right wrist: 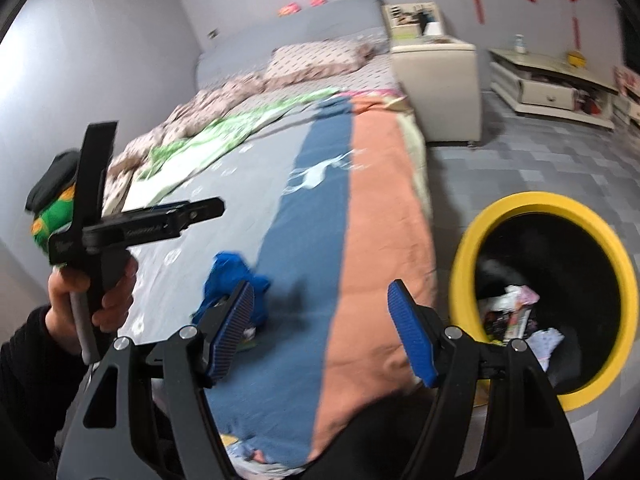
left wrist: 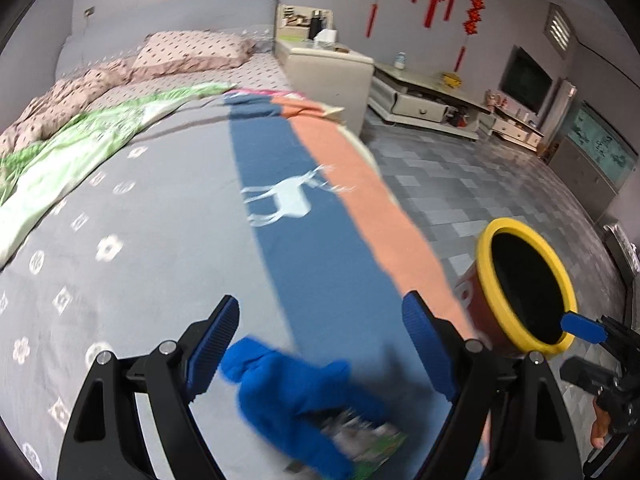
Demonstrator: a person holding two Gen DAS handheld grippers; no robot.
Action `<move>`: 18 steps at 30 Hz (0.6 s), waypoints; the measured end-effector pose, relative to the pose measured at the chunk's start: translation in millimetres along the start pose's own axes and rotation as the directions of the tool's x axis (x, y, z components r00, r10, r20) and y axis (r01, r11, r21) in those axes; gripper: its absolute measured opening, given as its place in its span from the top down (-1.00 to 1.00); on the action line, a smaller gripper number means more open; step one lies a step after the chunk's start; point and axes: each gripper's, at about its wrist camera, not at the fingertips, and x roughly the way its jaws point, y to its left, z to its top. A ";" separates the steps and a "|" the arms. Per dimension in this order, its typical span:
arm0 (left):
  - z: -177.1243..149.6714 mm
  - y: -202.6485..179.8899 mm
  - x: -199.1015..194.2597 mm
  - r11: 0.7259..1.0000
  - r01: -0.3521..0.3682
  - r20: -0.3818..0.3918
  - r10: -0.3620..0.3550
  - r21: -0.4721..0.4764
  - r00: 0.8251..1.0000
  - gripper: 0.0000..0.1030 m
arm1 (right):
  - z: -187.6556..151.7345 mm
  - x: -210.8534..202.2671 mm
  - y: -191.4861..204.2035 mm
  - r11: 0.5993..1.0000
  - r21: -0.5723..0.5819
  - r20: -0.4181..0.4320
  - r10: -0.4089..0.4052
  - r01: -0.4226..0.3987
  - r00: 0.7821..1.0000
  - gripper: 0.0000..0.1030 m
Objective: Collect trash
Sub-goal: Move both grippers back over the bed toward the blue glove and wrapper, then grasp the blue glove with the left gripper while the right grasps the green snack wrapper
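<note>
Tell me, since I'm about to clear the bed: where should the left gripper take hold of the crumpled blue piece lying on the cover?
Probably the raised, bunched end of the blue piece, coming straight down from above. It lies loose on the bed cover, between the open left gripper fingers, and that hump stands clear of the green-printed wrapper beside it. Blur hides finer folds.
</note>
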 end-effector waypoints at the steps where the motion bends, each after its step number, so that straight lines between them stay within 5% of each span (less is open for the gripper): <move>1: -5.5 6.3 0.6 1.000 -0.002 -0.007 0.002 -0.011 1.000 -0.55 | -5.2 3.7 7.4 1.000 -0.017 -0.014 0.009 -0.009 1.000 -0.29; 18: -70.3 55.3 25.7 0.993 -0.002 -0.116 -0.012 -0.117 0.993 -0.55 | -46.0 65.7 74.5 0.988 -0.118 -0.178 0.077 -0.099 0.981 -0.39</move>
